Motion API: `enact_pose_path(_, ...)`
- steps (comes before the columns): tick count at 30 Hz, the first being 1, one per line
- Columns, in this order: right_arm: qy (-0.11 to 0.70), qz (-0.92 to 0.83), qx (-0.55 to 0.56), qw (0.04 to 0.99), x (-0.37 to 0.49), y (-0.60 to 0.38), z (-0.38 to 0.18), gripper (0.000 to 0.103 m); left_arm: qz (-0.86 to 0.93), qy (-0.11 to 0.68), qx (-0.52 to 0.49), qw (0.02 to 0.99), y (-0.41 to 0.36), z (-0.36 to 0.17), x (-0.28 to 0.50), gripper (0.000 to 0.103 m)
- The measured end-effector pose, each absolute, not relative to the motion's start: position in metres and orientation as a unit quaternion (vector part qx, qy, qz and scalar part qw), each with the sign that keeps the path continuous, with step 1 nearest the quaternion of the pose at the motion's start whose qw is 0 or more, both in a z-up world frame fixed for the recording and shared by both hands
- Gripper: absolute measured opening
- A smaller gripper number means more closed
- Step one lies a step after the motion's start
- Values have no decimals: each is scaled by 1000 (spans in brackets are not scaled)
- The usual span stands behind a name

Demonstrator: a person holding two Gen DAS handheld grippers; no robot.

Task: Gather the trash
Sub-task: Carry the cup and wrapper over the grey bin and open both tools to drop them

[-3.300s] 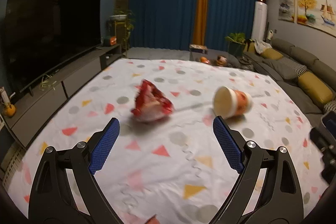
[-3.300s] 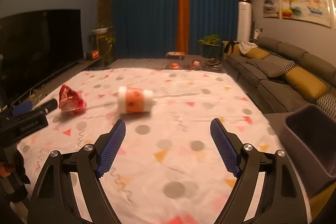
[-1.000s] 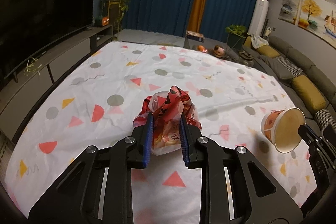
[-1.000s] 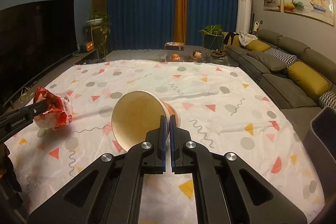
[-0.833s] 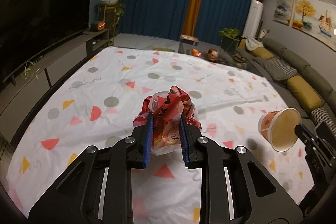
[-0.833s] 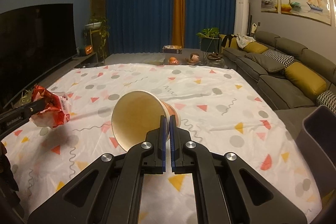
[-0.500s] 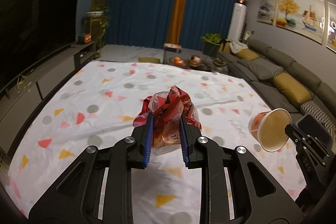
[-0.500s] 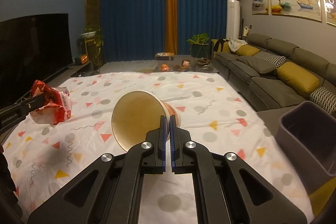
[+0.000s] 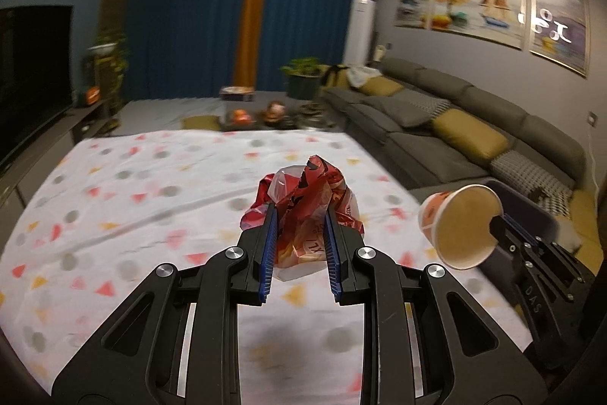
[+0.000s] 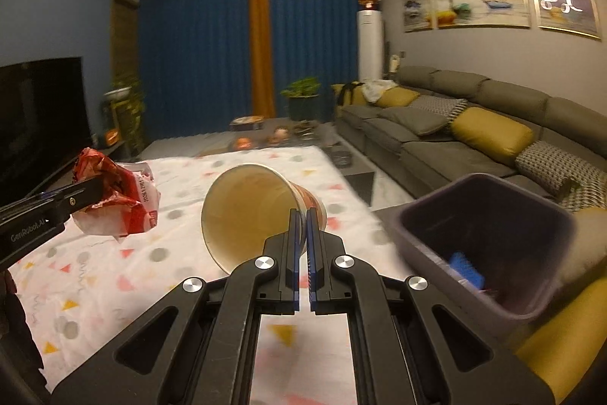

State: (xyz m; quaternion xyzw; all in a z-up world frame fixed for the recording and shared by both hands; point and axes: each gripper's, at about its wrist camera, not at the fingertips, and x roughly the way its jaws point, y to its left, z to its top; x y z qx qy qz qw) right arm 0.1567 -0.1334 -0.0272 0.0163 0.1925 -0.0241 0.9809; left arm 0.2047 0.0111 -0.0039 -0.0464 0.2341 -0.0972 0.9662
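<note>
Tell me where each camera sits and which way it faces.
Left wrist: on the left tongs, looking over the patterned cloth toward the curtains; tongs hold the red wrapper.
Right wrist: on the right tongs, same heading; tongs pinch the paper cup wall, bin at right.
Shared: wrapper, cup, bin, sofa; each view shows the other tongs.

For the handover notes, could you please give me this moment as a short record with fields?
scene: living room, patterned cloth spread out
left gripper: shut on the red crumpled wrapper, held above the cloth
right gripper: shut on the rim of the paper cup, cup on its side, mouth toward the camera
bin: dark, open, to the right of the cup; a blue item lies inside
left on the cloth: no trash visible
</note>
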Motion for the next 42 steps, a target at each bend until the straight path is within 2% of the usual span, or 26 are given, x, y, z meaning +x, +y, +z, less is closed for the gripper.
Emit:
enact_pose_path(18, 188, -185, 63, 963, 142, -303, -40, 4, -271, 234, 6, 934, -197, -16, 232, 22)
enact_pose_path(24, 195, -204, 69, 957, 142, -329, -53, 4, -299, 251, 12, 921, -236, -33, 248, 23)
enact_pose_path(35, 212, -208, 81, 951, 144, -344, -66, 4, -329, 283, 12, 901, -264, -57, 265, 24)
enact_pose_path(40, 217, -209, 85, 950, 143, -346, -69, 5, -330, 291, 13, 898, -265, -62, 267, 34)
enact_pose_path(42, 217, -211, 87, 949, 142, -347, -69, 5, -329, 294, 11, 897, -261, -62, 267, 51)
